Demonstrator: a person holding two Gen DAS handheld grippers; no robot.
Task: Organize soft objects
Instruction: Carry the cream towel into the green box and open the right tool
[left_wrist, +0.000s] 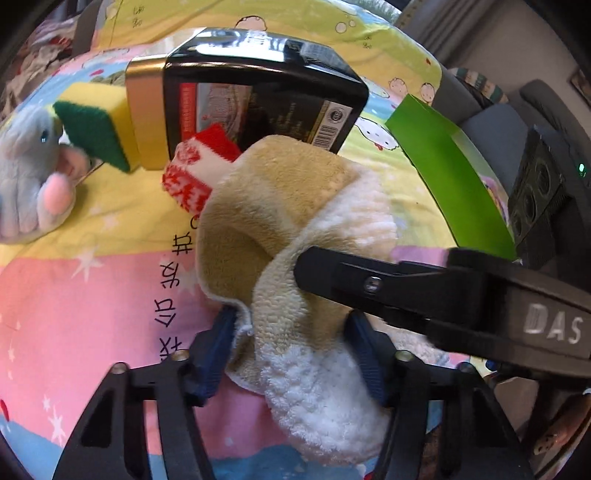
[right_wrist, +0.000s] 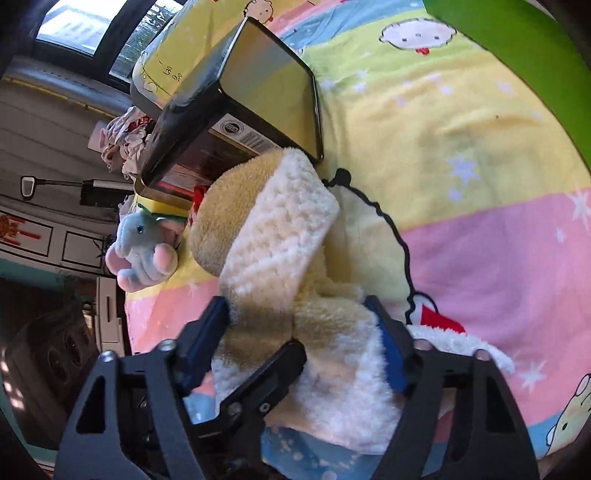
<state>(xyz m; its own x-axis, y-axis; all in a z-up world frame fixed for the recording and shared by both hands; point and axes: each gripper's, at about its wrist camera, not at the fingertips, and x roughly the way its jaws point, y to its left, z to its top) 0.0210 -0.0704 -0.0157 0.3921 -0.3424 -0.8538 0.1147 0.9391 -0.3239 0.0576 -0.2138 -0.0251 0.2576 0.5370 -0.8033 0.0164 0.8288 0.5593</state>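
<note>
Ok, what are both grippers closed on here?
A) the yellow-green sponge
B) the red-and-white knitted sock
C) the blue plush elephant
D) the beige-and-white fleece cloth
D: the left gripper and the right gripper each have their fingers pressed into the beige-and-white fleece cloth.

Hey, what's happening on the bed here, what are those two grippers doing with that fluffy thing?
A person is working two handheld grippers on a bed with a cartoon bedsheet. Both the left gripper and the right gripper are closed on the same beige and white fleece cloth, bunching it up between them. Behind it sit a black tin box, a yellow and green sponge, a red and white knitted sock and a blue plush elephant, all untouched.
</note>
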